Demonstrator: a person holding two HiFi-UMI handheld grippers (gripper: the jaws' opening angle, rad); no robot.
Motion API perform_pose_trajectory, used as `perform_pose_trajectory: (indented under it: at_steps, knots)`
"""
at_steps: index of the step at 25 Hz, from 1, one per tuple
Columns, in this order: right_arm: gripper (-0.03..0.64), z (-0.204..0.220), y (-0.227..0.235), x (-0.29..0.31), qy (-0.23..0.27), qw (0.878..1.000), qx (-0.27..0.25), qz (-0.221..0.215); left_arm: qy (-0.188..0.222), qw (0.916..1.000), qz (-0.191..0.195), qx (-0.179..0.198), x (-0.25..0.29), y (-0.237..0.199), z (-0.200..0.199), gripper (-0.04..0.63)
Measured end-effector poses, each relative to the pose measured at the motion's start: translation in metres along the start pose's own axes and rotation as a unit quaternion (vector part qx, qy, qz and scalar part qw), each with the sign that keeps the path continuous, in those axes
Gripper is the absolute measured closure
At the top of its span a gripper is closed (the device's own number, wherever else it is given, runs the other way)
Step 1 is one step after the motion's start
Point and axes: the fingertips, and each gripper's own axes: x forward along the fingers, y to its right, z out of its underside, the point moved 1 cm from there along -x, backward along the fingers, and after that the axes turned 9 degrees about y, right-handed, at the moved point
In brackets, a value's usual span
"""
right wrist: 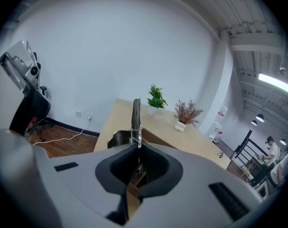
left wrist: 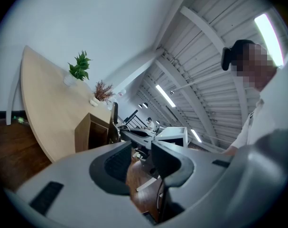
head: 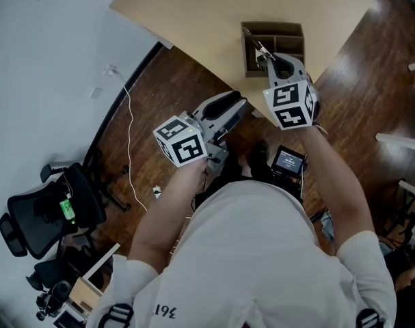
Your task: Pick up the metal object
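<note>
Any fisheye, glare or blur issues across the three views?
Head view: even light, sharp, little distortion. Left gripper view: strong fisheye with black corners, the ceiling light blown out, the left gripper soft up close. Right gripper view: same fisheye and dark rim; the metal object reads sharp, and the light strip blooms slightly.

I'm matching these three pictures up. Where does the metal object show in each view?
Head view: the metal object is at top centre, over the box, in the tongs of the right gripper.
Left gripper view: cannot be picked out.
Right gripper view: centre, upright between the shut tongs.
Shared landmark: the light wooden table.
</note>
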Motion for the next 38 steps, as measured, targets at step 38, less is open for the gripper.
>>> perform_pose_trajectory:
  at_steps: [38]
  knots:
    - [0.612, -0.052, 0.030, -0.109, 0.094, 0.983, 0.156, 0.037, 0.020, 0.9982, 0.050, 0.026, -0.011, 0.054, -0.018, 0.488]
